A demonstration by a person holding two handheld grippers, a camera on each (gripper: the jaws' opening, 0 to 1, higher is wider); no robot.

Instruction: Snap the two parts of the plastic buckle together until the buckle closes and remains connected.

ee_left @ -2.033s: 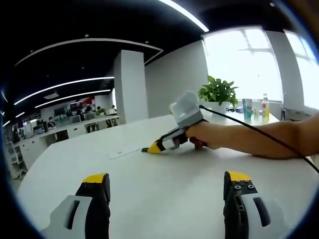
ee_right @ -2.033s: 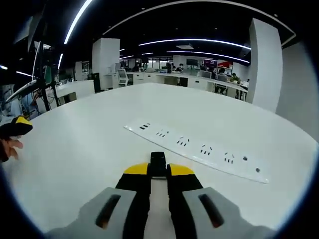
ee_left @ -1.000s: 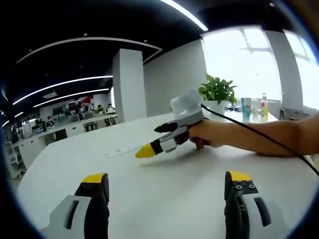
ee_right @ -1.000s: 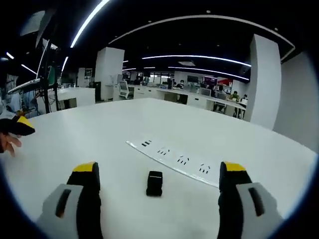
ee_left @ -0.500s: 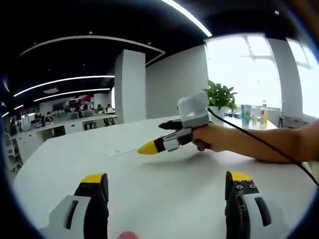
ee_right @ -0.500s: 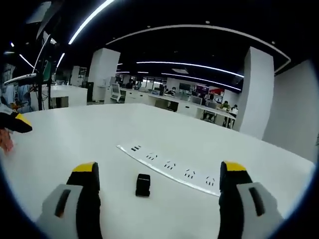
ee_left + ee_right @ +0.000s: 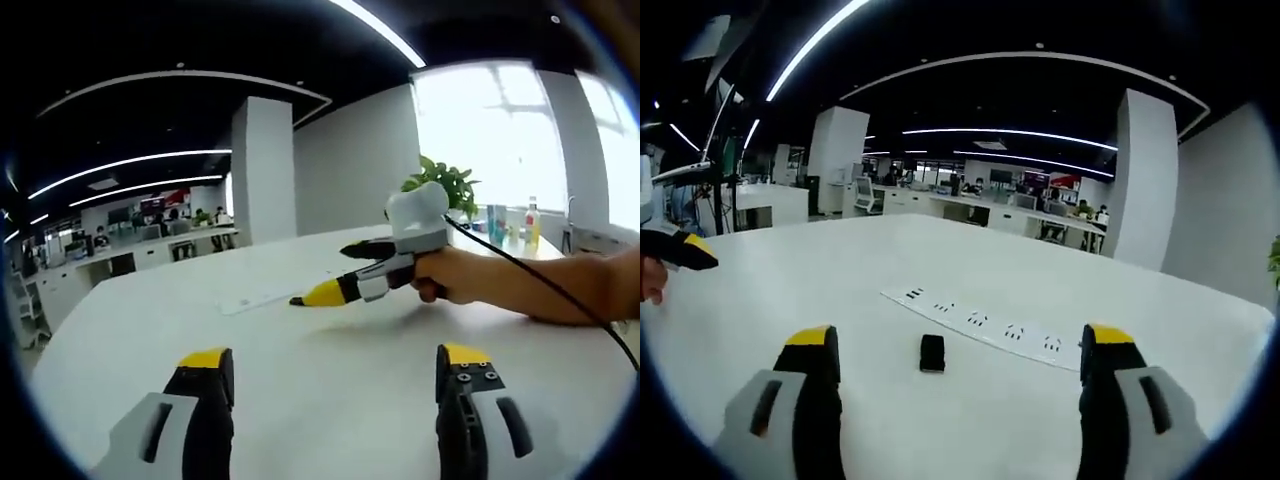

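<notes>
Released from the right gripper [image 7: 953, 375] two seconds back, the black buckle [image 7: 932, 352] now lies alone on the white table [image 7: 790, 290], and that gripper, whose jaws were pinched on it then, has drawn away with its jaws spread wide. In the right gripper view the buckle rests between and beyond the yellow jaw tips, just in front of the white power strip [image 7: 985, 328] set into the tabletop, apart from it. From the left gripper view the right gripper [image 7: 333, 290] is held in the person's hand [image 7: 452, 275] above the table, its yellow tips parted. The left gripper [image 7: 332, 385] also has its jaws spread, pinching nothing.

Progress looks nearly complete: I count one buckle, a single black piece with no second half lying loose, which suggests the two parts are already snapped together, though it is too small to make out the seam. What remains is likely only to confirm that it stays closed. Two grippers, one power strip, one potted plant [image 7: 440, 185] by the window.
</notes>
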